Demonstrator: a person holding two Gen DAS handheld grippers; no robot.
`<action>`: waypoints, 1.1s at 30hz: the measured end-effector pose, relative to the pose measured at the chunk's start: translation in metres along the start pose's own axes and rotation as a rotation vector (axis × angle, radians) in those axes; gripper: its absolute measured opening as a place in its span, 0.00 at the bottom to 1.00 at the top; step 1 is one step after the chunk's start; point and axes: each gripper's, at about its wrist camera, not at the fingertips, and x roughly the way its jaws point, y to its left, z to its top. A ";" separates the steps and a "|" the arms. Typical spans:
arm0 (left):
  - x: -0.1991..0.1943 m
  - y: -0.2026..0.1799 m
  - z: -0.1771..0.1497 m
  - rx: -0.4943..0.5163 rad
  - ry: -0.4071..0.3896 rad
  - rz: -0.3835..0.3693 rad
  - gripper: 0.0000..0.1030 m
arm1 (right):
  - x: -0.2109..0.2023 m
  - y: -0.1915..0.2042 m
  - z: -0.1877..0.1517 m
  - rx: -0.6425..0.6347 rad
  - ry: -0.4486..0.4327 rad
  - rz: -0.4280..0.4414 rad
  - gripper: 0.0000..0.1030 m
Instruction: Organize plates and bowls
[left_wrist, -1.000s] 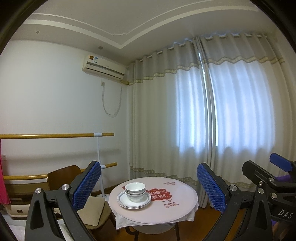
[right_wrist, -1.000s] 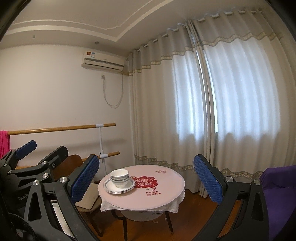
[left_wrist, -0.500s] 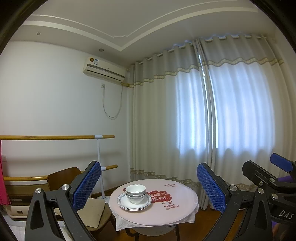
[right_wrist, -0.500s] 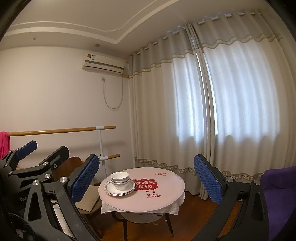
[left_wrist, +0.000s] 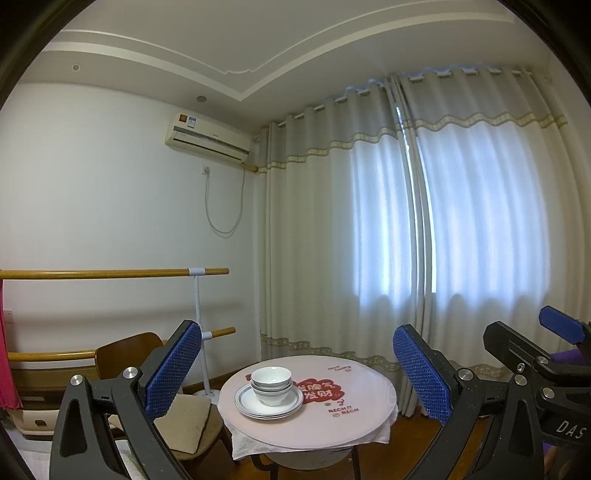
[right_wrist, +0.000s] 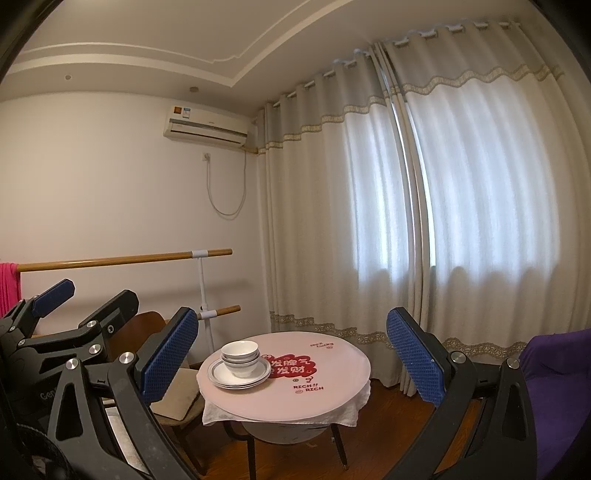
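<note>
Left tool (left_wrist: 297, 373): released, its blue pads spread wide, grasping nothing, well apart from the surface.
Right tool (right_wrist: 291, 360): released too, pads wide apart, nothing between them.
Bowls (left_wrist: 271, 384): white, nested in one stack, sitting on the plates.
Plates (left_wrist: 268, 405): stacked on the round surface (left_wrist: 354, 417), toward its left edge.
Red print (left_wrist: 320, 391): just right of the plates.
Chair (left_wrist: 122, 354): left of the surface, cushion on its seat.
Curtains (left_wrist: 461, 236): behind the surface.
</note>
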 end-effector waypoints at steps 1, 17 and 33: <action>0.000 0.000 0.000 0.000 -0.001 0.001 0.99 | 0.000 0.000 0.000 0.001 0.000 0.001 1.00; 0.003 -0.007 -0.005 0.003 -0.002 0.007 0.99 | 0.000 0.001 -0.001 0.003 0.002 0.000 1.00; 0.003 -0.009 -0.006 0.013 -0.013 0.007 0.99 | 0.000 0.001 -0.001 0.006 0.002 -0.004 1.00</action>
